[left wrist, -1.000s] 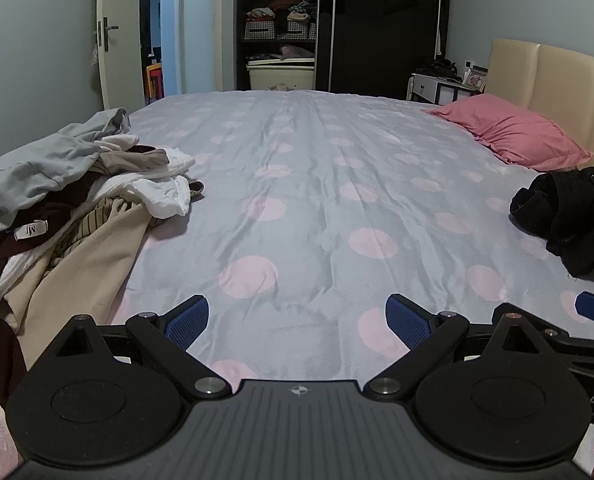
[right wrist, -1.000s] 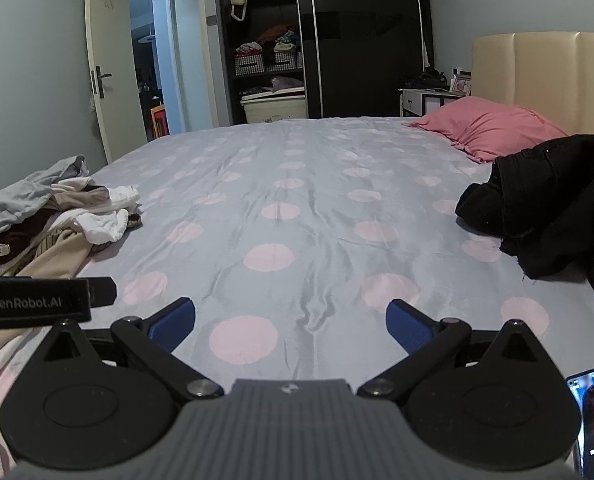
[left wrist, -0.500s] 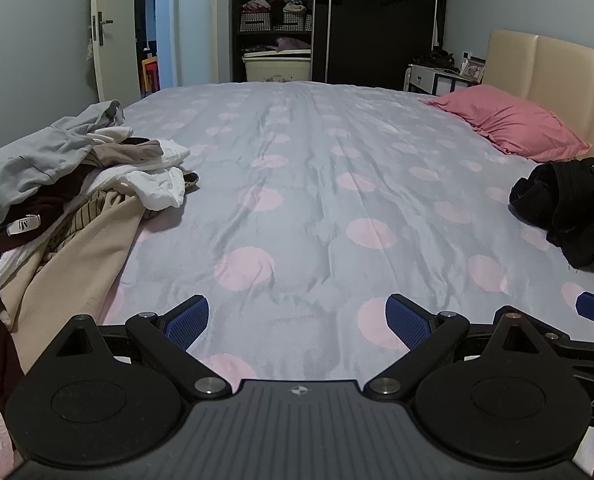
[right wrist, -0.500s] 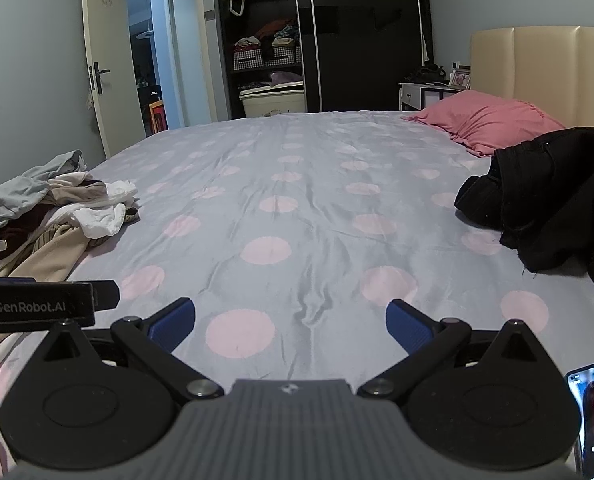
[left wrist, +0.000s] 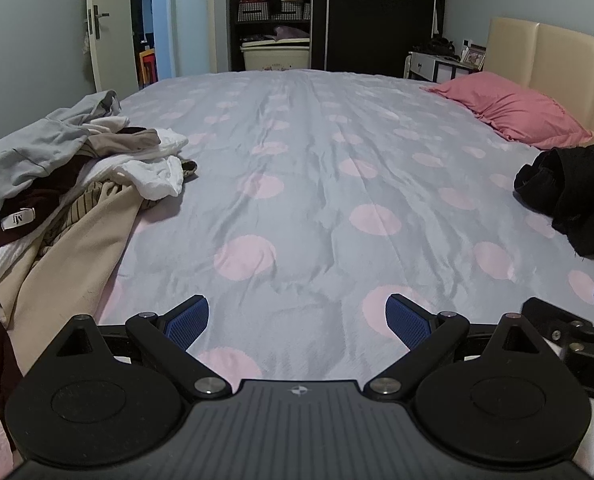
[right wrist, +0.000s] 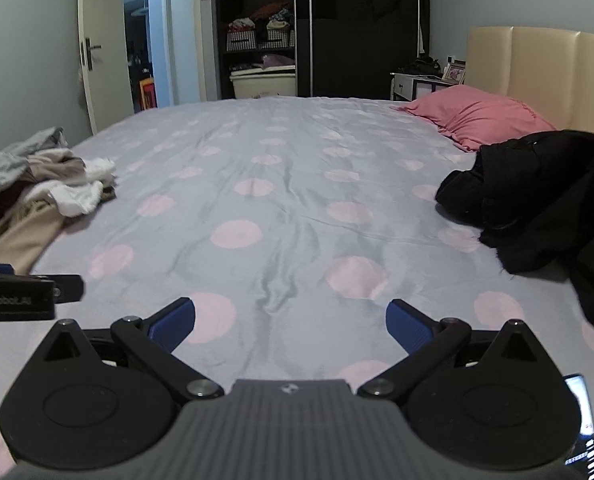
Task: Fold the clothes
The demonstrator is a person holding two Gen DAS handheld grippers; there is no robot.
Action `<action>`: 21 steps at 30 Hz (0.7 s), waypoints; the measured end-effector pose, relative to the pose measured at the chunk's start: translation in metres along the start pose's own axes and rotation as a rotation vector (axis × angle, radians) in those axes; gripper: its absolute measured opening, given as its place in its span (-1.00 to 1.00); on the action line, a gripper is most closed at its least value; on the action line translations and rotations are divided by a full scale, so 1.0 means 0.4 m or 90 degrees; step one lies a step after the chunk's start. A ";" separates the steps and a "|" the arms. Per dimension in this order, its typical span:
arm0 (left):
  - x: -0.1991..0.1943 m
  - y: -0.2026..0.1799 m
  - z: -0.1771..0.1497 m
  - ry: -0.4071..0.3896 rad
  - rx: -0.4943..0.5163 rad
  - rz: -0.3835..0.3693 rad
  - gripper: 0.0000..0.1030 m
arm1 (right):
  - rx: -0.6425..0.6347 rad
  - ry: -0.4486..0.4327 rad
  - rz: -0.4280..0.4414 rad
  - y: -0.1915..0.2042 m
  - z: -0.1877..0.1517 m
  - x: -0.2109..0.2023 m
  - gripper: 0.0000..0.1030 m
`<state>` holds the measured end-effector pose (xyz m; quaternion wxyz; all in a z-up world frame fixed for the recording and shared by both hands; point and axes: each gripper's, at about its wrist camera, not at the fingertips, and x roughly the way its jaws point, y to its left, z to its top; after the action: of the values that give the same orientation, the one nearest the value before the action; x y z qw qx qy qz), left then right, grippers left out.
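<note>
Clothes lie in two heaps on the bedspread (left wrist: 305,168): a mixed pile (left wrist: 69,184) near left of the left gripper (left wrist: 297,322), a black heap (right wrist: 537,200) right of the right gripper (right wrist: 291,322). Both grippers hover wide and empty. One pink pillow (left wrist: 513,110) lies far right.

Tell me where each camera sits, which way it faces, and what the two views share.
Left wrist: on the left gripper, low over the bed, facing the wardrobe; own open fingers show, and the right gripper's tip at right.
Right wrist: on the right gripper, same heading; own open fingers show, the left gripper at left.
Shared: clothes pile, black garment, pink pillow.
</note>
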<state>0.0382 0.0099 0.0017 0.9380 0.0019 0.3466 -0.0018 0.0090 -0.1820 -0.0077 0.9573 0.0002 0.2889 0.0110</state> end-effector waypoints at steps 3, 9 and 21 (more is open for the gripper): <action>0.014 0.001 0.000 0.009 0.011 -0.001 0.88 | -0.015 0.018 -0.024 -0.026 0.006 0.013 0.99; 0.041 -0.002 0.007 0.025 0.028 0.004 0.88 | -0.027 0.058 -0.058 -0.147 0.052 0.044 0.99; 0.085 -0.006 0.071 0.044 0.038 0.000 0.88 | -0.075 0.043 -0.252 -0.581 0.219 0.073 0.98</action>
<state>0.0824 0.0071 0.0010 0.9250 0.0301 0.3787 -0.0120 0.0867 -0.4132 0.0478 0.9289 -0.1131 0.3138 -0.1606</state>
